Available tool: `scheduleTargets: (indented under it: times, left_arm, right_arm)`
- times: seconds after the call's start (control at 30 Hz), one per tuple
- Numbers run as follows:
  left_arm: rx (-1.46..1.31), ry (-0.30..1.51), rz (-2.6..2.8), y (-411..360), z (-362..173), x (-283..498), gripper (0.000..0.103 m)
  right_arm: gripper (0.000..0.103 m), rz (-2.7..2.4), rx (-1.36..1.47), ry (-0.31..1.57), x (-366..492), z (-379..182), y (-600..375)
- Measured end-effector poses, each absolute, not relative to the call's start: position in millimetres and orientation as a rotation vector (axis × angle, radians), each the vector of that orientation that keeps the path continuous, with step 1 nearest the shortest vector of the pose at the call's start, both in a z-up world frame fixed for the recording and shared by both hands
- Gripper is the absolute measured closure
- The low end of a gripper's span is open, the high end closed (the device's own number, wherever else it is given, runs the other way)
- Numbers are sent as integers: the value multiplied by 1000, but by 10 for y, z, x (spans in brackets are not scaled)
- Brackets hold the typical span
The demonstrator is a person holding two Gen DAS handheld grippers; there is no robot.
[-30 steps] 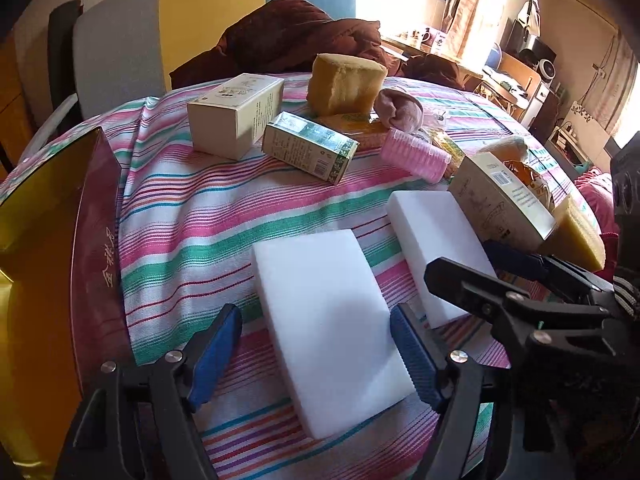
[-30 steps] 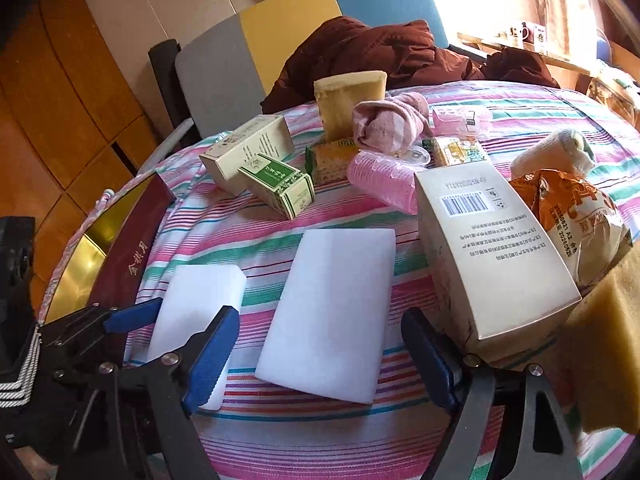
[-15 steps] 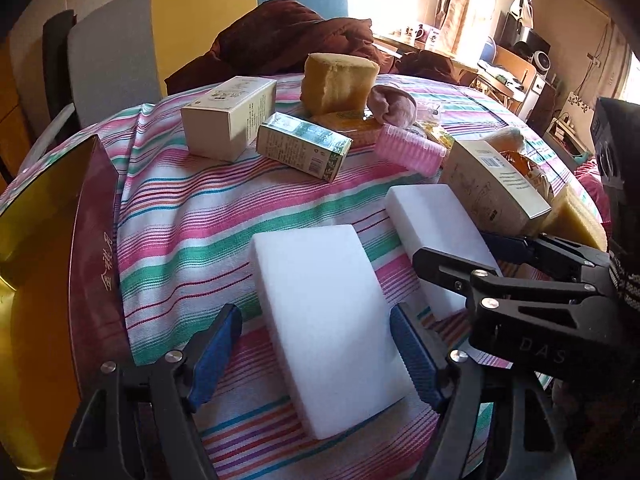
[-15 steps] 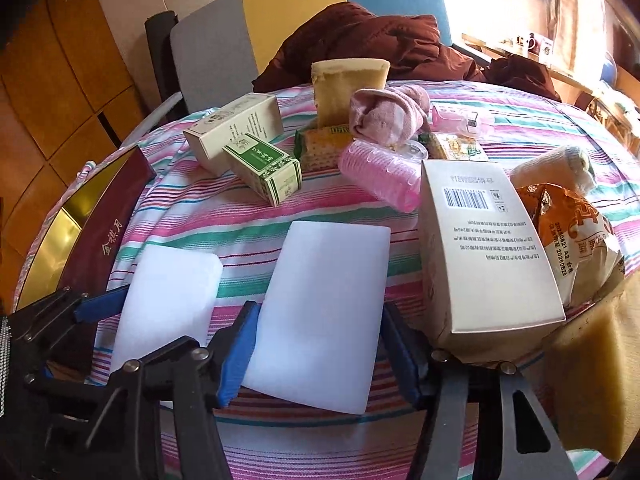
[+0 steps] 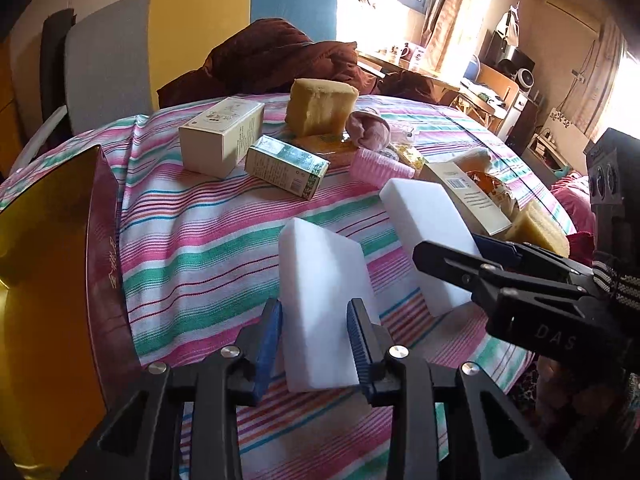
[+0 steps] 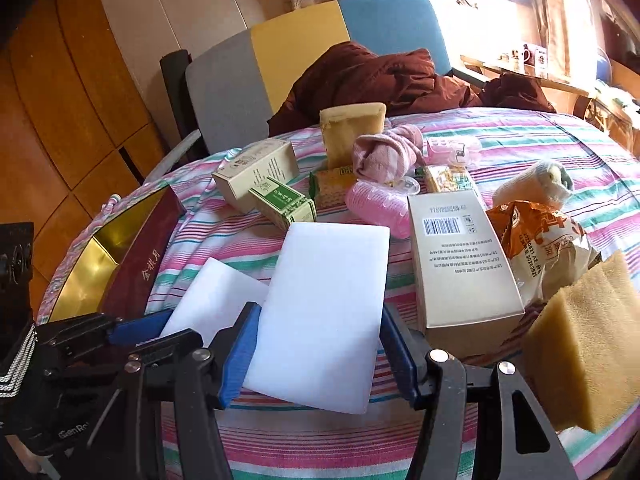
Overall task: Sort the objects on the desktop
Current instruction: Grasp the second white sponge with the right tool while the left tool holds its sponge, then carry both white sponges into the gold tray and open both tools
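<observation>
- A gold-lined tray (image 5: 36,264) with a dark red wall sits at the left edge of the surface (image 5: 192,248), which is covered in a striped cloth; what shows of the gold inside is bare, though part of it is cut off by the frame.
- In the left wrist view the left tool (image 5: 314,334) is narrowed onto the left white sponge block (image 5: 320,292), its blue pads pressing both long sides; the block stands tipped up on edge, its near end between the pads.
- The right white sponge block (image 6: 328,312) lies flat on the cloth, and the right tool (image 6: 316,354) straddles its near end, pads at or just beside both sides; I cannot tell whether they truly grip.
- The two blocks lie near each other, side by side, the left one partly behind the right in the right wrist view.
- A beige barcode box (image 6: 460,264) lies just right of the right block, with an orange snack bag (image 6: 540,248) and a yellow sponge (image 6: 584,356) beyond it.
- Further back are a green box (image 6: 284,204), a cream box (image 6: 256,172), a pink roller (image 6: 376,204) and a pink sock (image 6: 384,152).
- A second ago both tools stood wide over blocks lying flat; since then the left has closed and tilted its block up, and the right has narrowed in.
</observation>
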State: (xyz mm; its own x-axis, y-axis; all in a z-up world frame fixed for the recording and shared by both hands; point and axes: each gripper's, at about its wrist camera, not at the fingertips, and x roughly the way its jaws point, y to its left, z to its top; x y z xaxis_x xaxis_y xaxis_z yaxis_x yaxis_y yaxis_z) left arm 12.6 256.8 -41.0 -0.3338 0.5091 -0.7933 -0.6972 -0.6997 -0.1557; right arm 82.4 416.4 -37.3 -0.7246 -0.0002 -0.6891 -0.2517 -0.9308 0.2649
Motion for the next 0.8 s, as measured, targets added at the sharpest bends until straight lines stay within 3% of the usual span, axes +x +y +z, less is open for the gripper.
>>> scheduleTargets:
  times: [0.2,0.27,0.43,0.7,0.8]
  left_arm:
    - [-1180,211,2060,2456,-442,78,66]
    - [-1206,201,2029,2481,-471,82,48]
    - [-1222,268,2031,2621,-528,151,37]
    - [-1227,342,2064,2736,-656,136,36]
    - [-1206,331,2063,2691,-634,145,40]
  right_arm:
    - [42,2742,-1105,493,791,-366,4092]
    - [42,2737,-1114,491,800,-385,4080]
    - [42,2729,-1126,504,825,-440,4097]
    - [42,2727,-1122,534,850,-482,4156]
    - [42,2722,-1126,540,850,-498,4169]
